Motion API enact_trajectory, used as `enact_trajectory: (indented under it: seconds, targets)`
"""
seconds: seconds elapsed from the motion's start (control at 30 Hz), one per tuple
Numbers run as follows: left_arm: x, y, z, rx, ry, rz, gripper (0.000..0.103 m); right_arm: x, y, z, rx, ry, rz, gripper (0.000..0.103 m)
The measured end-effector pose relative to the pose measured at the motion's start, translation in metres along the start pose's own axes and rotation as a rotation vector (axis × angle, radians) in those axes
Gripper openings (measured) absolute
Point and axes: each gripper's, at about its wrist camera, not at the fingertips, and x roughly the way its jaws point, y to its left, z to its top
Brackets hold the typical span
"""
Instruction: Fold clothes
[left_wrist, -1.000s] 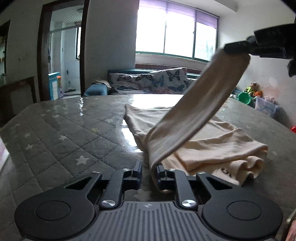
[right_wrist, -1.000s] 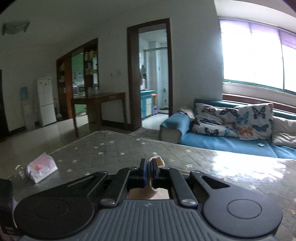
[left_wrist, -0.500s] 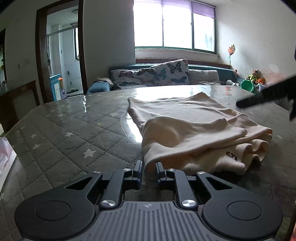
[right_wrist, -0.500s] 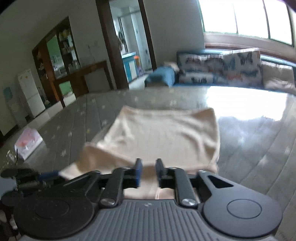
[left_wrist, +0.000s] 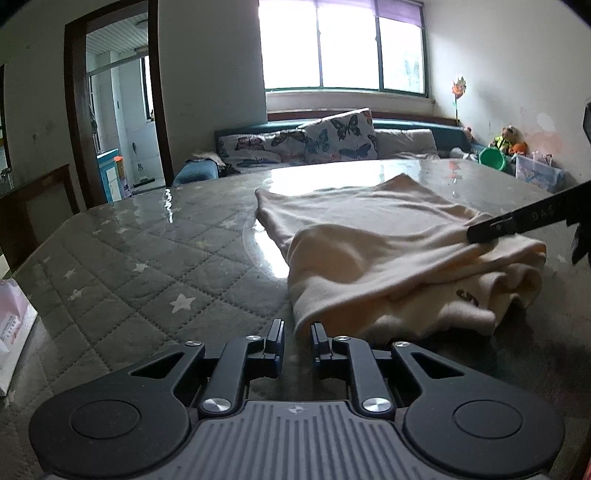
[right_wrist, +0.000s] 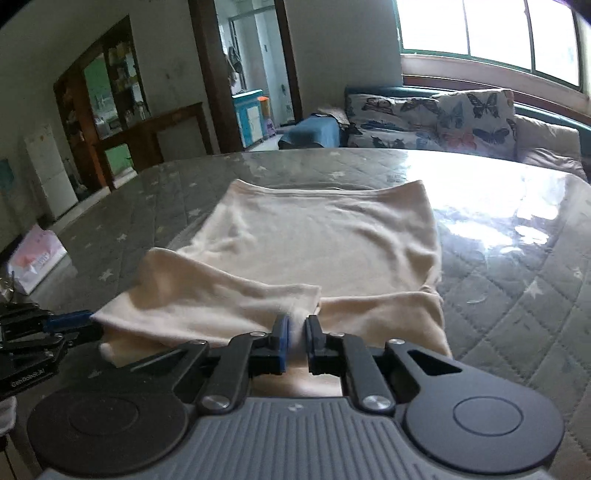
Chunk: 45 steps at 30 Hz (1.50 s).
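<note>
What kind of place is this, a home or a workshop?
Most likely a home living room: a sofa with butterfly-print cushions under the wide window, a white refrigerator through a doorway, and the cream-coloured garment on a grey star-quilted table cover.

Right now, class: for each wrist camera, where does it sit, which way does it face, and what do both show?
Left wrist: rides the left gripper, low over the grey star-quilted table, facing window; jaws apart, empty.
Right wrist: rides the right gripper, facing doorway; cloth between its fingertips.
Shared: the cream folded garment, butterfly-print sofa cushions, and each other's gripper.
</note>
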Motion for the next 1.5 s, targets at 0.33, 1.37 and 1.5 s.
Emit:
enact_trajectory:
  seconds: [0.33,1.37,1.5]
  targets:
    - [-0.02,0.025,0.033,0.039,-0.058,-0.107,0.024,0.0,0.004,0.014,-0.047,-0.036,0.028,0.019]
    - [0.047,0.045,0.052,-0.001,-0.021,-0.116,0.033,0.023,0.01,0.005,-0.099,0.021,0.069,0.037]
    - [0.038,0.028,0.047,0.092,-0.029,-0.137,0.033,0.022,0.012,0.004,-0.116,0.022,0.064,0.038]
